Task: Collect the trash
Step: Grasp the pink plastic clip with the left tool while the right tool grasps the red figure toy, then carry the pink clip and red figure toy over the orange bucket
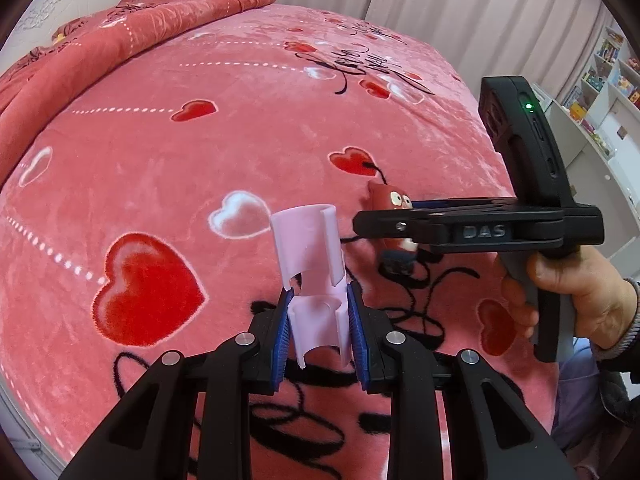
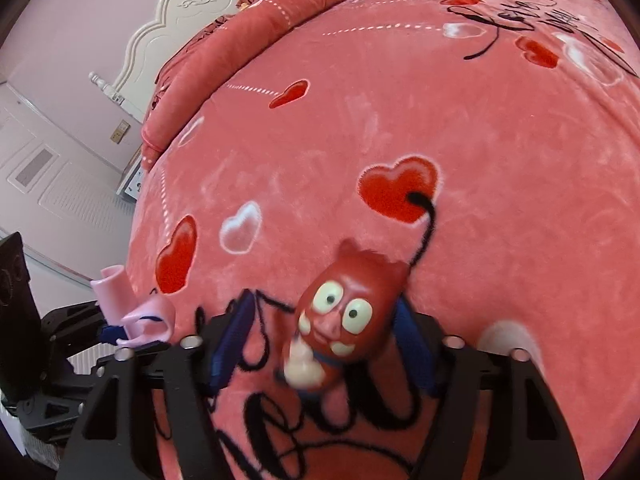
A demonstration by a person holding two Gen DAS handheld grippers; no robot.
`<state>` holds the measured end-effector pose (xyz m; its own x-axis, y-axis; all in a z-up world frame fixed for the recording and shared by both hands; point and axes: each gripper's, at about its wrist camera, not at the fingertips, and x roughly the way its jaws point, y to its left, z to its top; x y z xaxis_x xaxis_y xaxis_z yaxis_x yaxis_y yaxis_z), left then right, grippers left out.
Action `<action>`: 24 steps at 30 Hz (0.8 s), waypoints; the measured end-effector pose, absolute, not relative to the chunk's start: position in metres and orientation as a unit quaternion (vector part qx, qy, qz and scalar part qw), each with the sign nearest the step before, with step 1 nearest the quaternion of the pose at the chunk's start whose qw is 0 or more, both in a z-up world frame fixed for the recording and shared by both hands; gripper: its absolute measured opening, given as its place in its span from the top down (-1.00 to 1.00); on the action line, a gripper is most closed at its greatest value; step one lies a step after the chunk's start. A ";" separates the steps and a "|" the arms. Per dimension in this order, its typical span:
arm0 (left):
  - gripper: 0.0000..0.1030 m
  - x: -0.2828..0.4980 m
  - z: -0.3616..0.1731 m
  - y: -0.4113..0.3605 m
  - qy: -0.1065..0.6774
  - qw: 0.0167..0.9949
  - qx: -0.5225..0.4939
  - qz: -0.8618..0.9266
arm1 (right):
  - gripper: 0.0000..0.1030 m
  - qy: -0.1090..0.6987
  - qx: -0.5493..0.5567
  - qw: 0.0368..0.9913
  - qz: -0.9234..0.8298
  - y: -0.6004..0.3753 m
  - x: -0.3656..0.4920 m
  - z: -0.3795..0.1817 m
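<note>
- The left gripper [image 1: 319, 322] is clamped tight: its blue pads [image 1: 282, 328] press both sides of a pale lilac plastic clip-like piece [image 1: 310, 256], a split tube with cut-out notches that stands up out of the jaws. It is probably held by its lower end so that the bulk stays clear and visible above the fingers.
- The right gripper [image 2: 320, 344] stands partly open, with its jaws on either side of a small red cartoon figurine [image 2: 340, 316] with bulging white eyes. The right pad [image 2: 416, 344] sits close against the toy's flank, while the left pad [image 2: 236, 340] is clearly apart from it, so I judge the grasp not yet made. Blur on the toy's lower part hides whether it rests on the bed or is tipped.
- In the left wrist view the right gripper reaches in from the side, level over the toy, carried by a person's hand [image 1: 576, 300] around its grey handle. That sideways approach puts the fingers across the toy's body.
- Both pieces of trash are near one another, above the pink plush blanket [image 1: 160, 140] printed with red and white hearts.
- Farther out lie a folded quilt [image 1: 100, 44], a white carved headboard [image 2: 188, 12] and shelves [image 1: 600, 76] by the wall.
- No bin or bag shows in either view.
</note>
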<state>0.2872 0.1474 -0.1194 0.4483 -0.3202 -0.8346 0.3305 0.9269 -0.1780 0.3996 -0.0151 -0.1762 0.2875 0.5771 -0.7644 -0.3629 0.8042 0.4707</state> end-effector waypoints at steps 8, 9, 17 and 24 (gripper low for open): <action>0.45 0.286 -0.133 0.140 0.502 0.843 -0.003 -0.194 | 0.22 0.492 0.000 0.803 0.336 -0.011 0.388 -0.174; 0.45 0.286 -0.133 0.138 0.503 0.842 -0.002 -0.196 | 0.22 0.489 -0.006 0.802 0.343 -0.012 0.384 -0.171; 0.45 0.263 -0.117 0.114 0.500 0.841 0.016 -0.204 | 0.22 0.475 -0.007 0.799 0.368 -0.044 0.346 -0.143; 0.45 0.228 -0.098 0.085 0.496 0.841 0.037 -0.211 | 0.22 0.466 -0.001 0.801 0.376 -0.085 0.294 -0.114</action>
<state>0.2276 0.0853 -0.0976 0.4179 -0.3188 -0.8507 0.3920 0.9080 -0.1477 0.2937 -0.0852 -0.1136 0.2838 0.6012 -0.7470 -0.6022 0.7180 0.3491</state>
